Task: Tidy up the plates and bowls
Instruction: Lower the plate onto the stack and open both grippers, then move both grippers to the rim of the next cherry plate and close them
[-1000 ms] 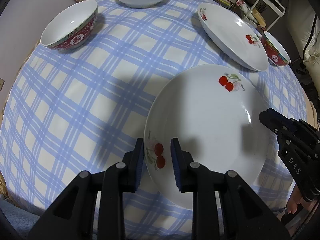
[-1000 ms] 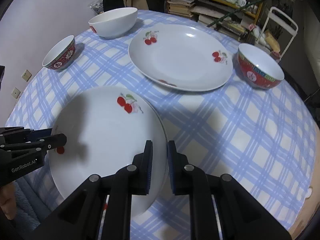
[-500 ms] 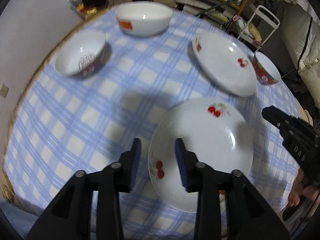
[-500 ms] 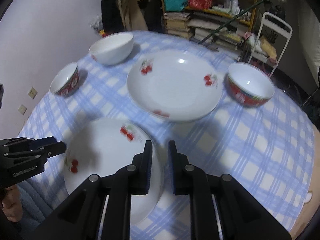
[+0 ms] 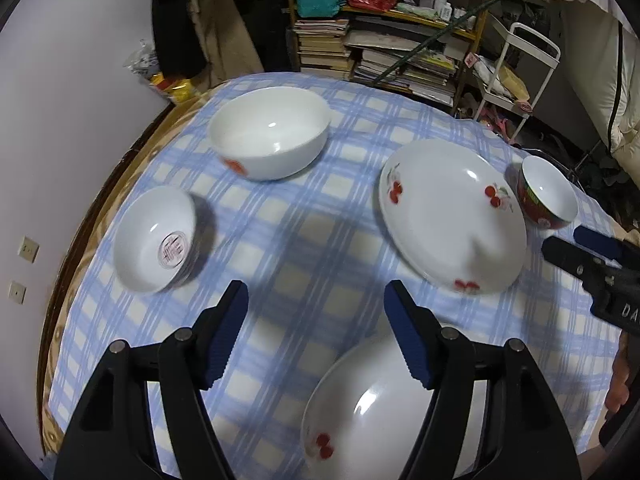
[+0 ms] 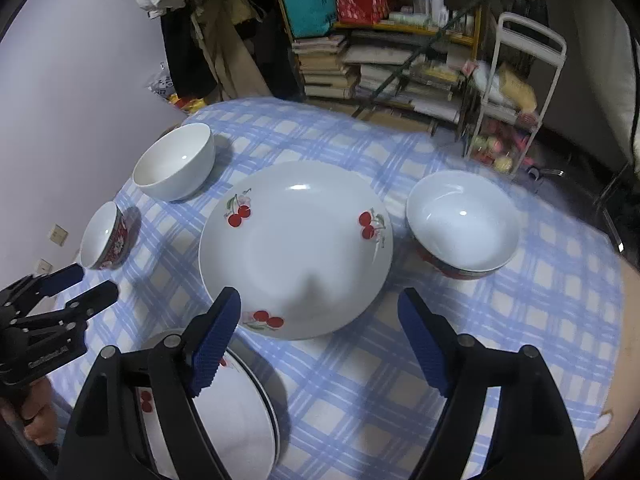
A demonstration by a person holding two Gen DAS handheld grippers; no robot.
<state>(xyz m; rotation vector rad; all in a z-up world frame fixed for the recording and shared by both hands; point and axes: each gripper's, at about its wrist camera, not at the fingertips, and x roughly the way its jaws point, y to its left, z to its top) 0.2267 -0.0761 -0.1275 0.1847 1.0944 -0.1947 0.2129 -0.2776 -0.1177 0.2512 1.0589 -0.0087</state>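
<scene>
On the blue checked tablecloth (image 5: 320, 240) lie two white cherry plates. The near plate (image 5: 376, 420) sits below my open left gripper (image 5: 316, 336); it also shows in the right wrist view (image 6: 232, 412) under my open right gripper (image 6: 320, 344). The far plate (image 5: 452, 216) (image 6: 296, 248) lies in the middle. A large white bowl (image 5: 272, 136) (image 6: 176, 164), a small red-patterned bowl (image 5: 160, 240) (image 6: 106, 240) and a red-rimmed bowl (image 5: 548, 196) (image 6: 464, 224) stand around it. Both grippers are empty and raised above the table.
Behind the table are stacked books and shelves (image 5: 384, 52), a white wire rack (image 6: 520, 92) and hanging clothes (image 6: 208, 40). The wall (image 5: 60, 80) is at the left. The table's wooden edge (image 5: 92, 208) shows at the left.
Both grippers opened and let go of the near plate, which now lies on the table. Both have pulled back and risen, so more of the table shows.
</scene>
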